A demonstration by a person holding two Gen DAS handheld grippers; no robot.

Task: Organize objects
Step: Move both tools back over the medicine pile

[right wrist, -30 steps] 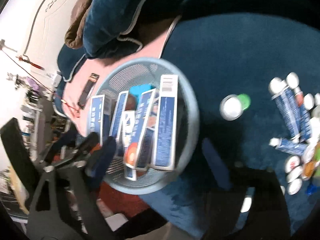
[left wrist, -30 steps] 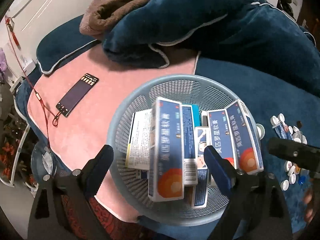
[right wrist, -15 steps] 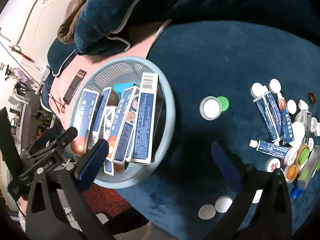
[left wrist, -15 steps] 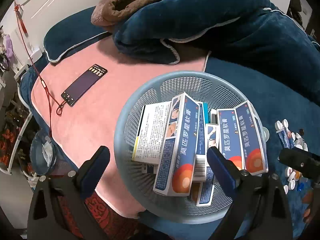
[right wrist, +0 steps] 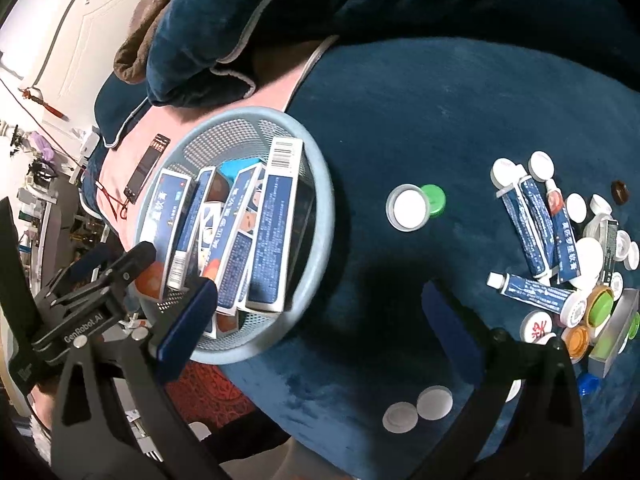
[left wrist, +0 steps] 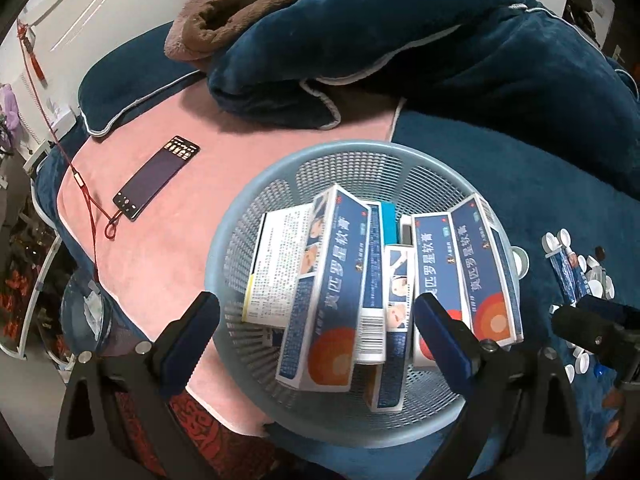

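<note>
Before you: basket (left wrist: 256,216) – perforated pale-blue plastic, matt; boxes (left wrist: 336,296) – printed cardboard, slightly glossy; blanket (right wrist: 460,92) – dark blue plush cloth, matt; towel (left wrist: 168,240) – pink soft cloth; phone (left wrist: 156,178) – glossy glass face; tubes (right wrist: 528,228) – glossy printed; caps (right wrist: 408,208) – smooth plastic

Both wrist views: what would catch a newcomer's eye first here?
The round blue basket packed with upright blue-and-orange boxes dominates, sitting where the pink cloth meets the blue blanket. To its right in the right wrist view lies a scatter of tubes and caps. Both the left gripper and the right gripper are open and empty.
</note>
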